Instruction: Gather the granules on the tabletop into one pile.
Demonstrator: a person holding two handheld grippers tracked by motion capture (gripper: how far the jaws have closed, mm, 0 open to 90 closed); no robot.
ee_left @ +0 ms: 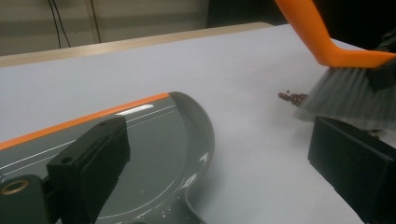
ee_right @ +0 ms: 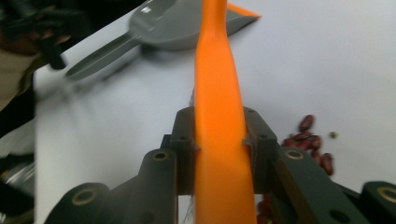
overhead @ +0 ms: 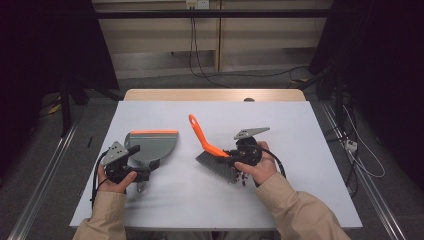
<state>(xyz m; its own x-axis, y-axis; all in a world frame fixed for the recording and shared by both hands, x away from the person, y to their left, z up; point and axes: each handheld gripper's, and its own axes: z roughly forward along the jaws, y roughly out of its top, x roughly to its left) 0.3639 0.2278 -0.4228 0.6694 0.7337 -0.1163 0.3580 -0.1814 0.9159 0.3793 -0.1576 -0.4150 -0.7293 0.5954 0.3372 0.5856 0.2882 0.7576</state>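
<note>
Beans [ee_right: 312, 142] lie in a small dark-red heap on the white table [overhead: 310, 190], right beside the brush bristles and well apart from the dustpan [overhead: 152, 142]. So the sweeping looks barely begun, imo: nothing sits in the pan yet, its grey tray is bare in the left gripper view.

Right gripper [overhead: 235, 155] is clamped on the orange handle of the brush [overhead: 212, 152]; in the right gripper view the jaws press both sides of that handle, no gap. Brush is tilted, handle rising up and away toward the table's far side, bristles low near the table, w/ the beans by its near side. Whether the bristles actually touch the tabletop, can't say for sure.

Left gripper [overhead: 142, 172] is at the pan's handle end. Its jaws stand fairly wide in the left gripper view, one over the pan's tray, the other out over bare table. From the high view the hand sits right at the handle, but whether it really grips it I can't tell. Pan lies flat, orange-edged lip pointing to the far side, not toward the beans.

Left to do, as I judge it: bring pan and heap together, turn the lip to face the beans, push them in w/ the brush. A stray greenish bit [ee_right: 332, 135] lies just off the heap and may need a second pass.
</note>
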